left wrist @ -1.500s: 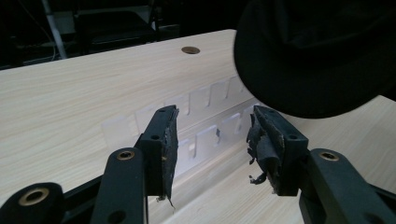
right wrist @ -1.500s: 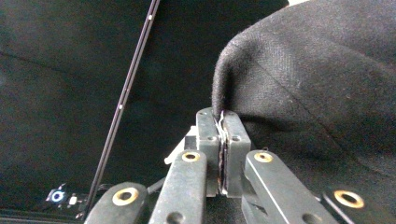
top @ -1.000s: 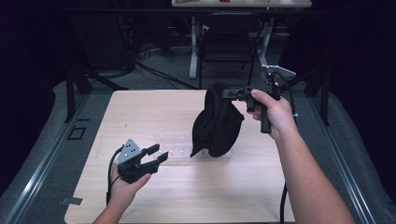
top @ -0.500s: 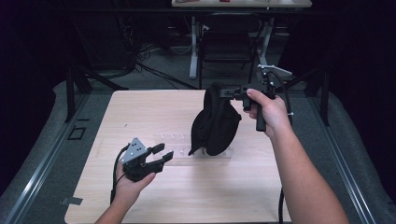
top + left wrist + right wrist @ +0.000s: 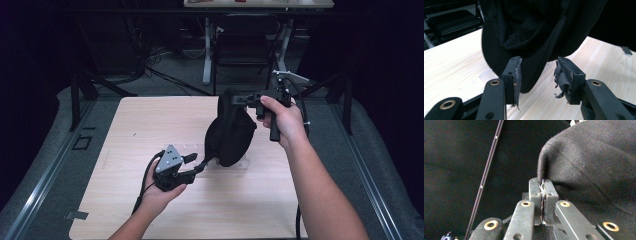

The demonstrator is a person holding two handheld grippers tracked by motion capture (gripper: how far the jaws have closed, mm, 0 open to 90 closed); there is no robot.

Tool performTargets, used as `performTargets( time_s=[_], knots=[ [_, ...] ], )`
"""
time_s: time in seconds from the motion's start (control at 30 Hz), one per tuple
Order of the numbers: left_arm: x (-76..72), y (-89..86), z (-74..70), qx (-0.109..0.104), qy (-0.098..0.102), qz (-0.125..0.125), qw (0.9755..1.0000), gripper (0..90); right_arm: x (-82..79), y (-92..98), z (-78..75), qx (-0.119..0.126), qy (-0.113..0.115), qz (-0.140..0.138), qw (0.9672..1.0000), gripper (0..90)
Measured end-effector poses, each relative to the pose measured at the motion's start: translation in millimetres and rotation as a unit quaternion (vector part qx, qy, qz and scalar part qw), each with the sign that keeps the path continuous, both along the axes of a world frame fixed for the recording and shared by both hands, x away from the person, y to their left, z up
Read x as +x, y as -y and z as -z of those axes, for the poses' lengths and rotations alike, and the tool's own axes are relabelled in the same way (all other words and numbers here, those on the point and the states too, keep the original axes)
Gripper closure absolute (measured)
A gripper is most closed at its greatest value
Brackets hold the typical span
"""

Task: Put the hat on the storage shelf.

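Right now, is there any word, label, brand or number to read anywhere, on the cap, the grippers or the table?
None can be read.
Cap: plain black cloth, no logo or tag showing.
Left gripper and right gripper: black jaws with brass rivets, no markings.
Table: bare wood with a clear tape patch, no writing.

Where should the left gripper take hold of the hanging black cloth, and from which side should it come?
Grip the cloth's lowest drooping edge, coming level from the person's side. It hangs free above the table from the shut right gripper, and that edge already lies between the left gripper's open jaws.
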State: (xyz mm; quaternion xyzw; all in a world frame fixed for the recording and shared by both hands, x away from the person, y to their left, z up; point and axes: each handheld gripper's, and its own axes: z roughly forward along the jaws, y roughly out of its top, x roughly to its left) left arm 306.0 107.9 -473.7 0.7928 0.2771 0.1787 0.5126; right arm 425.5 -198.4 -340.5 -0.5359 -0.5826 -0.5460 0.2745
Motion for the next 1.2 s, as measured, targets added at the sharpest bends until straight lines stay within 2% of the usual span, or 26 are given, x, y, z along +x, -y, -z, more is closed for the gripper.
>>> performTargets(
  time_s=[0.27,0.33,0.37,0.43,0.57,0.8,0.9,1.2],
  knots=[
    [7.6,15.9,1.7,0.014,-0.002,0.000,0.9999,58.8,-0.7,-6.2,-0.3,0.003,0.001,-0.004,1.0000,88.6],
    [8.5,18.8,3.2,0.022,-0.002,-0.001,0.9998,61.8,-1.1,-9.3,-0.7,0.006,0.001,-0.004,1.0000,88.6],
    [8.9,19.8,4.3,0.026,-0.003,0.000,0.9997,66.4,-1.4,-12.1,-0.7,0.005,0.001,-0.006,1.0000,88.7],
    [9.1,21.3,6.4,0.040,0.001,-0.003,0.9992,68.4,-1.5,-13.5,-0.6,0.008,0.002,-0.007,0.9999,88.6],
    [11.0,19.0,7.2,0.040,0.000,-0.007,0.9992,78.2,-1.6,-17.8,-1.2,0.009,0.002,-0.009,0.9999,88.6],
    [10.9,18.4,8.9,0.053,0.016,0.006,0.9984,82.4,-1.2,-22.9,-1.4,0.013,0.001,-0.008,0.9999,88.6],
    [12.0,16.3,9.5,0.051,0.018,0.013,0.9984,83.3,-1.4,-25.5,-2.0,0.013,0.001,-0.008,0.9999,88.6],
    [15.4,7.1,15.9,0.017,0.021,0.025,0.9993,84.5,-0.2,-37.4,-3.1,0.021,0.001,-0.013,0.9997,88.6]
  ],
)
